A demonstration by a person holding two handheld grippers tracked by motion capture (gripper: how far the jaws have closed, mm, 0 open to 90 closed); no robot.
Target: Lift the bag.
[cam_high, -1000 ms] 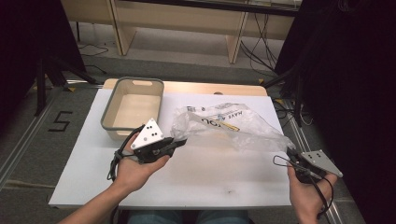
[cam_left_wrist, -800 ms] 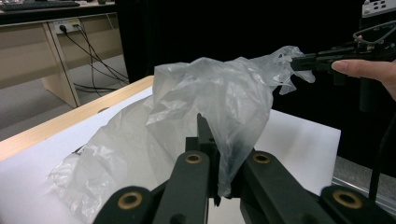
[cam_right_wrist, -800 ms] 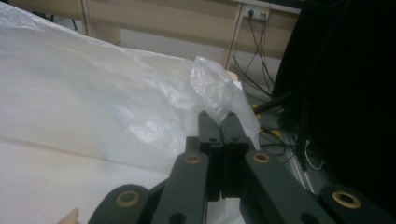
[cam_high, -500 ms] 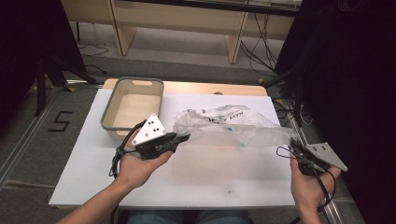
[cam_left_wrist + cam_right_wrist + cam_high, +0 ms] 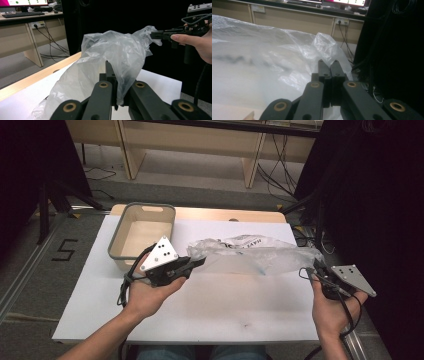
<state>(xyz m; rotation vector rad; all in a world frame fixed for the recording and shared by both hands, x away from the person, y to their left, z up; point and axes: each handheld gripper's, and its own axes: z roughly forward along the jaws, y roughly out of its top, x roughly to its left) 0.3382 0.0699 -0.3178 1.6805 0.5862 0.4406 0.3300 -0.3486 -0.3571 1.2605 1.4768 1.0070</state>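
Our left gripper [image 5: 196, 264] has its jaws clamped on one end of the bag [image 5: 255, 256]; our right gripper [image 5: 311, 272] pinches the other. The bag hangs stretched between them above the desk [image 5: 210, 300]. Gripping looks done; the bin [image 5: 142, 232] sits empty.

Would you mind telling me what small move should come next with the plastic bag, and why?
Probably draw the right gripper a little further from the left gripper, keeping both shut. Each grips one end of the plastic bag, which hangs between them above the white table but looks crumpled and slack in the middle. A gentle pull should flatten it.
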